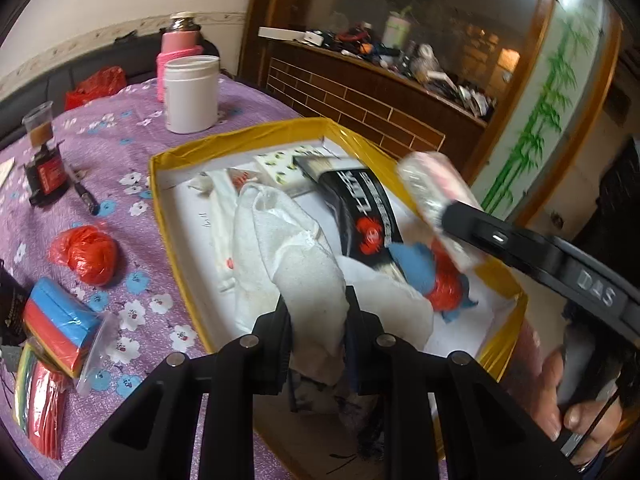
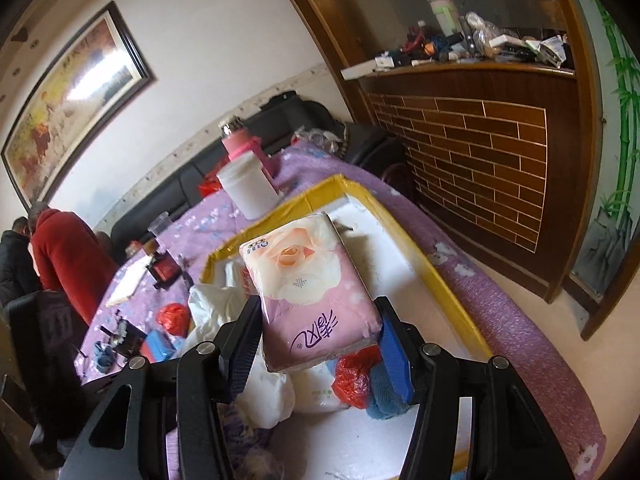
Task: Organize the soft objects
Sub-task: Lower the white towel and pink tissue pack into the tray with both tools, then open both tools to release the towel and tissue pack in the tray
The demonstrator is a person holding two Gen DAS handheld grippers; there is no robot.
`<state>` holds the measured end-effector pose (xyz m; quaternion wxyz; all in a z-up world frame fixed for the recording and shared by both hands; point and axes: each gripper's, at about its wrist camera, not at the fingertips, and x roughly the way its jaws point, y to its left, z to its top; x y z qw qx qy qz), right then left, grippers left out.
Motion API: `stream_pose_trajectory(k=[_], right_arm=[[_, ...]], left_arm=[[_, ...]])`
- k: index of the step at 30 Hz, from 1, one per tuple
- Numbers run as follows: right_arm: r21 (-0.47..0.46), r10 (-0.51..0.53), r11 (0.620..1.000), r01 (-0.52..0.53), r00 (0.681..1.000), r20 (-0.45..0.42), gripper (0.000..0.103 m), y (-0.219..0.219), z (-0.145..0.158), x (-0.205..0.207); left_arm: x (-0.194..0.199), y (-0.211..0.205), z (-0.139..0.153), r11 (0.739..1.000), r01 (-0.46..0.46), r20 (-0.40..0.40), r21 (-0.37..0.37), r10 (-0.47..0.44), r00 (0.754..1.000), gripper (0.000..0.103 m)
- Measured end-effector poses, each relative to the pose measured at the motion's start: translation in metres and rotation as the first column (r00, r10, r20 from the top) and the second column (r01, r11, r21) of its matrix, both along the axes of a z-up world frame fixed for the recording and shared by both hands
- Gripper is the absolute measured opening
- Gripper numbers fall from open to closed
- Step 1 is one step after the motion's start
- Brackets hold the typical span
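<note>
Left gripper (image 1: pixel 318 332), 6 o'clock in left wrist view: jaws nearly closed, pinching white towel (image 1: pixel 288 240). Towel limp, light; drapes into yellow-edged box (image 1: pixel 172 216) on desk (image 1: pixel 120 144).

Right gripper (image 2: pixel 320 344): jaws part open, clamped on sides of pink tissue pack (image 2: pixel 308 280), above box. Pack soft, squashy, film slippery; better hold across its width, gentle.

Left view only: black packet (image 1: pixel 360 204) in box, red bag ball (image 1: pixel 86 254) at 9 o'clock. Right view only: rose print on pack, people at far 9 o'clock.
</note>
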<state>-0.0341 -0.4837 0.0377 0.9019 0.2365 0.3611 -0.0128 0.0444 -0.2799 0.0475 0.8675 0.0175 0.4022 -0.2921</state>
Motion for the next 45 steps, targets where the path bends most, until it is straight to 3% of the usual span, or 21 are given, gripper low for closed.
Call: stream_pose_trajectory(k=[8,15,34,45], right_arm=[[-0.077,0.007,0.997,-0.012,0.997,-0.072,0.06,0.009,-0.019,0.018],[-0.078,0.002,0.997,-0.009,0.995,-0.1,0.06,0.006,-0.032,0.024],[-0.105,0.003,0.994,-0.016,0.993,-0.121,0.061,0.012,-0.037,0.028],[-0.118,0.002,0.993,-0.017,0.992,-0.125,0.061,0.014,-0.035,0.026]], left_arm=[[-0.017,-0.018,-0.003,0.991,-0.01,0.122,0.131,-0.006,0.992,0.02],[-0.029,-0.026,-0.004,0.979,-0.028,0.213,0.203,-0.016,0.977,0.021],[-0.036,-0.034,-0.006,0.968,-0.043,0.278,0.248,-0.028,0.96,0.024],[-0.041,-0.035,-0.004,0.964,-0.061,0.314,0.259,-0.025,0.949,0.035]])
